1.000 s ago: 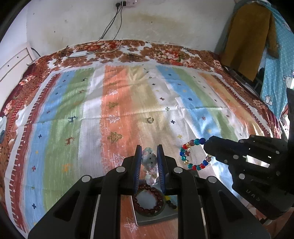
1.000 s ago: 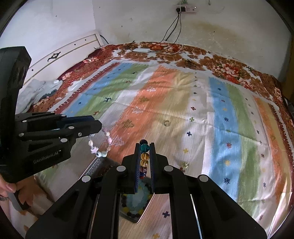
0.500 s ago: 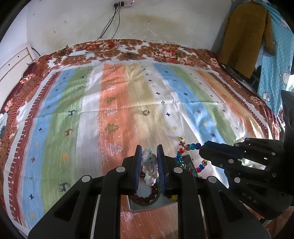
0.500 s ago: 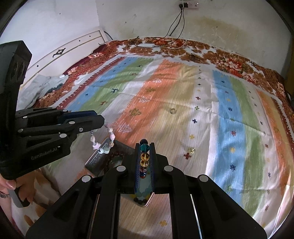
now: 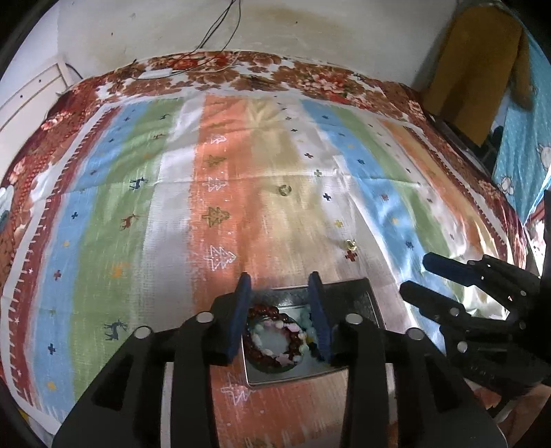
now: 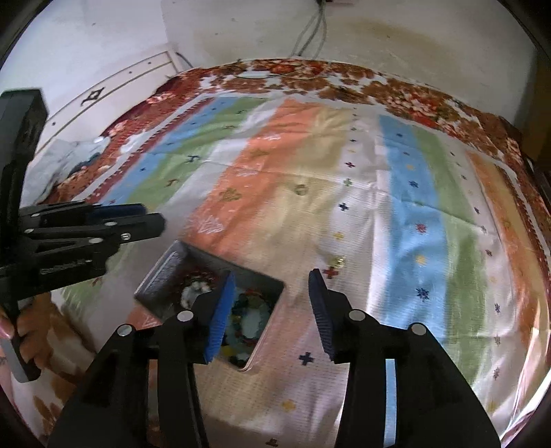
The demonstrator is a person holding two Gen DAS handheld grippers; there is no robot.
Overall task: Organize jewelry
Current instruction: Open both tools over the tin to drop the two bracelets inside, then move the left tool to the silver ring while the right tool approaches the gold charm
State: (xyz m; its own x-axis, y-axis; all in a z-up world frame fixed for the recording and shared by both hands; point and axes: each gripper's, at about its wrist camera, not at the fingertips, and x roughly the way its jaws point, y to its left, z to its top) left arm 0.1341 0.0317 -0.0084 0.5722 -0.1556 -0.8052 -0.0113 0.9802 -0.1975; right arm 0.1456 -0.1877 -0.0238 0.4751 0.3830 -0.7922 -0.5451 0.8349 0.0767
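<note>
Glass and stone beads, strung as loose bracelets (image 5: 275,339), lie coiled in a shallow grey metal tray (image 5: 365,293) on the bed; a dark red-brown strand rings a pastel one, and a multicoloured strand (image 6: 253,315) lies at the tray's other end. By appearance each strand is light, limp along its cord yet hard bead by bead; the rounded beads look likely to slip or roll, so a pinch across a single run of beads, or a finger hooked through the loop, seems the safest hold; crushing is a lesser risk than tangling one strand in another. Two small rings remain on the cloth: one (image 5: 284,190) far out on the beige stripe, one (image 5: 350,244) nearer the tray; both are tiny and flat-lying, hard to pinch off soft fabric. The left hand-held gripper (image 5: 280,317) hangs over the tray, jaws opening, nothing pressed between its pads; the right hand-held gripper (image 6: 272,310) likewise, jaws opening and empty, above the tray's edge. The bed carries a striped bedspread (image 5: 172,206) with a floral border, yielding and creased; beyond it, a stained white wall (image 5: 310,34) with dangling cables (image 5: 213,31), and hung clothing (image 5: 475,65) at the right.
</note>
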